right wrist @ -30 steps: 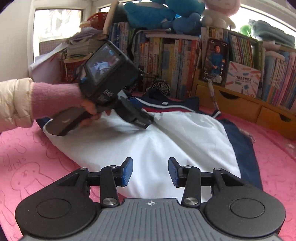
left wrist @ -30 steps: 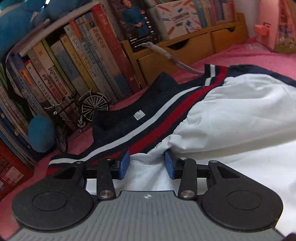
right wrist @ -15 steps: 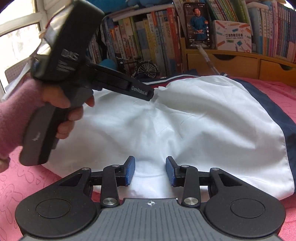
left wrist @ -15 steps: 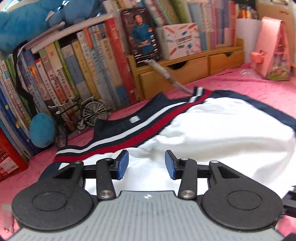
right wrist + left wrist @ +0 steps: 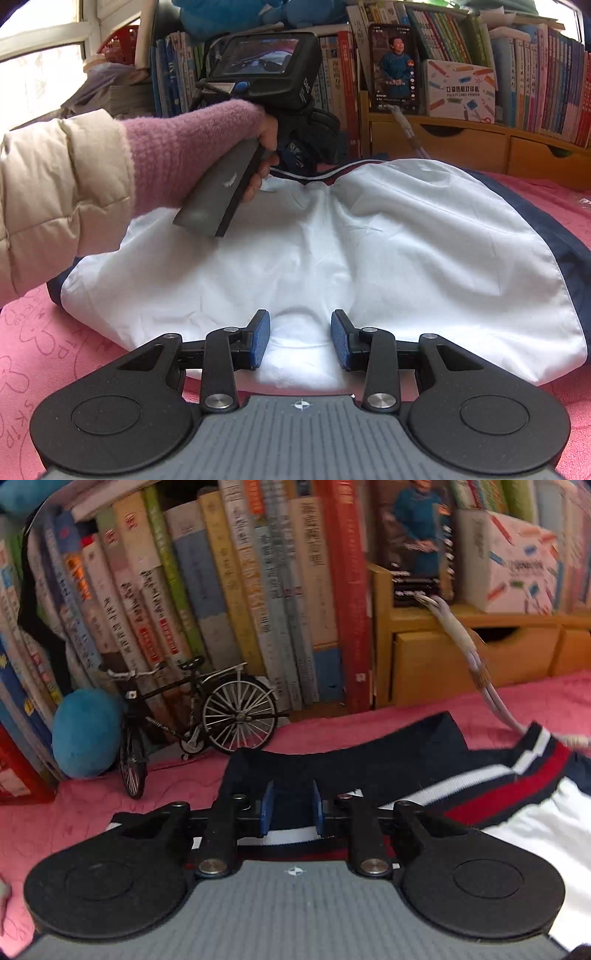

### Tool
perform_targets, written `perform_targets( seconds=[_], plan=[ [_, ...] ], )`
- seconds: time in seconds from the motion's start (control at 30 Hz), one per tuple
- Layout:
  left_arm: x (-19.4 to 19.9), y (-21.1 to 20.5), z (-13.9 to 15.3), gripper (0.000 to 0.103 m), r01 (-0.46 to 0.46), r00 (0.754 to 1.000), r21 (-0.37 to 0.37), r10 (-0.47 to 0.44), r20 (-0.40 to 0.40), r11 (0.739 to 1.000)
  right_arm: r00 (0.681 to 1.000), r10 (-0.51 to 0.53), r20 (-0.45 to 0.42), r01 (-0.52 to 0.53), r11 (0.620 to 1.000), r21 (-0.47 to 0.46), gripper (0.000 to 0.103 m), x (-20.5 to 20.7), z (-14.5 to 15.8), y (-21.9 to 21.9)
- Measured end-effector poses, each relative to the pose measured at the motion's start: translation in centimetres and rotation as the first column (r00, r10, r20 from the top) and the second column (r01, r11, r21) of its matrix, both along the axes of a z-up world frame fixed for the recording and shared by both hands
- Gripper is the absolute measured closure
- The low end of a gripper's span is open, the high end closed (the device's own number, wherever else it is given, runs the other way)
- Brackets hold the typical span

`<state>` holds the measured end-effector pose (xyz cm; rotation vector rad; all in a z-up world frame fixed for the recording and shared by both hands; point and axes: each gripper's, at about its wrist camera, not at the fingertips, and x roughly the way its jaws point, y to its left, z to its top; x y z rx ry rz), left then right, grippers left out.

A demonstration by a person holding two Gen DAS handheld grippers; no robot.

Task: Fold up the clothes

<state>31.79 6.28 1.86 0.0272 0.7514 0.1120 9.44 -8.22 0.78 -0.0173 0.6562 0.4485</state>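
Jacket (image 5: 388, 243) spread mid-frame on my pink table (image 5: 40, 343), long axis left-right, navy collar (image 5: 369, 764) pointing toward the books (image 5: 207, 590). My left gripper (image 5: 291, 806), jaws just narrowing, straddles the collar; my right gripper (image 5: 300, 338) stands part-open over white hem.

— Which colours are shown on the garment (image 5: 369, 240)?
— A white body is seen, edged in navy, with a band (image 5: 491, 786) striped white, red and navy at its far end.

— And around the garment?
— A pink patterned cover (image 5: 44, 354) is spread beneath it. Beyond its far end, a black model bicycle (image 5: 199, 716) and a blue plush ball (image 5: 86, 733) are set.

— The tongs?
— Blue pads (image 5: 260, 343) are carried on black arms; a pink cuff (image 5: 184, 147) and cream sleeve (image 5: 55, 192) are seen behind the left tongs (image 5: 295, 155).
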Motion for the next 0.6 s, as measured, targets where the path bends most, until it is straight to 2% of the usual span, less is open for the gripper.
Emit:
perform_targets(
  seconds=[0.07,0.1,0.13,0.2,0.23,0.27,0.33,0.37,0.43,0.47,0.5,0.53,0.57,0.6],
  plan=[
    [-2.4,0.6,1.4,0.082,0.070,0.997,-0.084,-0.066,0.043,0.994,1.000,0.000,-0.002,0.000,1.000,0.006,0.065,0.0,0.0,0.0],
    [-3.8,0.3,2.0,0.081,0.120,0.992,-0.093,-0.114,0.061,0.988,1.000,0.000,-0.002,0.000,1.000,0.006,0.065,-0.1,0.0,0.0],
    [-5.3,-0.4,2.4,0.081,0.174,0.983,-0.069,-0.170,0.065,0.982,1.000,0.000,-0.001,0.000,1.000,0.005,0.065,-0.2,0.0,0.0],
    [-8.2,-1.9,2.5,0.074,0.282,0.958,-0.005,-0.281,0.053,0.960,1.000,0.000,0.000,0.000,1.000,0.005,0.065,-0.1,-0.1,0.1],
    [-9.3,-2.8,2.2,0.073,0.334,0.942,0.042,-0.335,0.032,0.942,1.000,0.000,-0.001,0.000,1.000,0.005,0.065,-0.1,-0.1,0.1],
    [-9.3,-3.5,1.3,0.072,0.349,0.936,0.104,-0.351,0.004,0.931,1.000,0.000,0.000,0.000,1.000,0.004,0.065,0.0,-0.1,0.1],
    [-8.2,-4.1,-0.7,0.071,0.298,0.954,0.228,-0.299,-0.033,0.927,1.000,0.000,0.001,0.000,1.000,0.001,0.065,-0.1,-0.1,0.2],
    [-7.8,-3.7,-0.9,0.069,0.261,0.965,0.225,-0.261,-0.031,0.939,1.000,0.000,0.002,0.000,1.000,-0.001,0.065,-0.1,-0.1,0.2],
    [-7.8,-1.2,0.8,0.069,0.154,0.988,0.078,-0.155,-0.001,0.985,1.000,0.000,0.002,0.000,1.000,-0.002,0.065,-0.1,0.0,0.2],
    [-7.7,0.0,1.6,0.069,0.100,0.995,0.003,-0.100,0.008,0.995,1.000,0.000,0.003,0.000,1.000,-0.002,0.065,-0.1,0.0,0.2],
    [-8.6,0.8,2.5,0.069,0.072,0.997,-0.023,-0.071,0.033,0.997,1.000,0.001,0.002,-0.001,1.000,-0.002,0.065,-0.1,0.0,0.2],
    [-10.5,1.0,3.3,0.069,0.072,0.994,0.006,-0.073,0.080,0.997,1.000,0.002,0.002,-0.002,1.000,-0.001,0.064,0.0,0.0,0.2],
    [-12.5,1.0,3.9,0.062,0.071,0.989,0.060,-0.078,0.123,0.996,1.000,0.006,0.003,-0.006,1.000,-0.003,0.063,0.0,0.0,0.3],
    [-14.7,0.8,4.1,0.050,0.067,0.983,0.142,-0.090,0.161,0.988,1.000,0.025,0.017,-0.024,0.999,-0.024,0.061,-0.1,0.1,0.6]
  ],
)
